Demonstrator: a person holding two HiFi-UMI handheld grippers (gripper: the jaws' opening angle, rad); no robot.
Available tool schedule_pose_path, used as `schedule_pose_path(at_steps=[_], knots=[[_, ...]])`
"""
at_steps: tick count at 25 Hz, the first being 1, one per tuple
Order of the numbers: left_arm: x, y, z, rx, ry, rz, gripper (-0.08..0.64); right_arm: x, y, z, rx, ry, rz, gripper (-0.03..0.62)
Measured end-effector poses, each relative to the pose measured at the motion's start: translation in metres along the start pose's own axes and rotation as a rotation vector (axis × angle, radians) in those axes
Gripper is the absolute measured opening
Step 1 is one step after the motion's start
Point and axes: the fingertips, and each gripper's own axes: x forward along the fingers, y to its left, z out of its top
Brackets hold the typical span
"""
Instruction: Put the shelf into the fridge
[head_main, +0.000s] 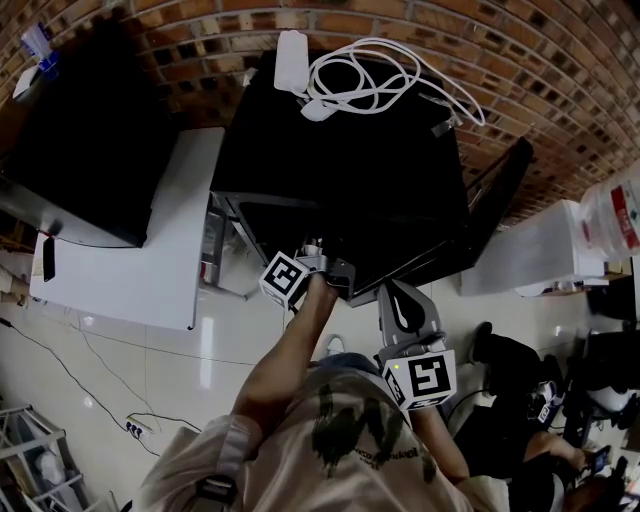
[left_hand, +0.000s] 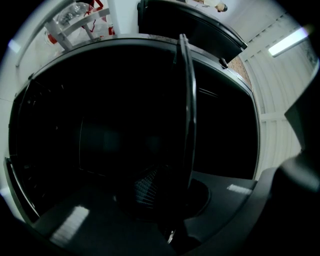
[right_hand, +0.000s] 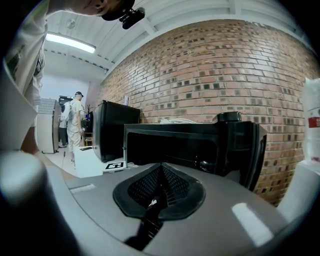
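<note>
A black mini fridge (head_main: 340, 150) stands against the brick wall with its door (head_main: 500, 185) swung open to the right. My left gripper (head_main: 318, 268) reaches into the fridge's front opening. In the left gripper view it (left_hand: 170, 192) is shut on the shelf (left_hand: 186, 100), a thin dark panel seen edge-on that stretches away into the dark fridge interior (left_hand: 100, 135). My right gripper (head_main: 402, 308) hangs just outside the opening, to the right of the left one. In its own view it (right_hand: 160, 187) is shut with nothing between the pads, facing the fridge (right_hand: 180, 145) and the open door (right_hand: 250, 150).
A white power adapter and coiled cable (head_main: 370, 75) lie on the fridge top. Left of the fridge are a white table (head_main: 150, 240) and a second black appliance (head_main: 90, 130). A water bottle (head_main: 615, 215) sits at the right. A person (right_hand: 75, 120) stands far off.
</note>
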Motion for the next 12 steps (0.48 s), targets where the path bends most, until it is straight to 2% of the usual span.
schedule_pose_path(at_steps=[12], knots=[[0.027, -0.001, 0.008, 0.026, -0.010, 0.007, 0.015, 0.009, -0.006, 0.002, -0.013, -0.008, 0.002, 0.000]])
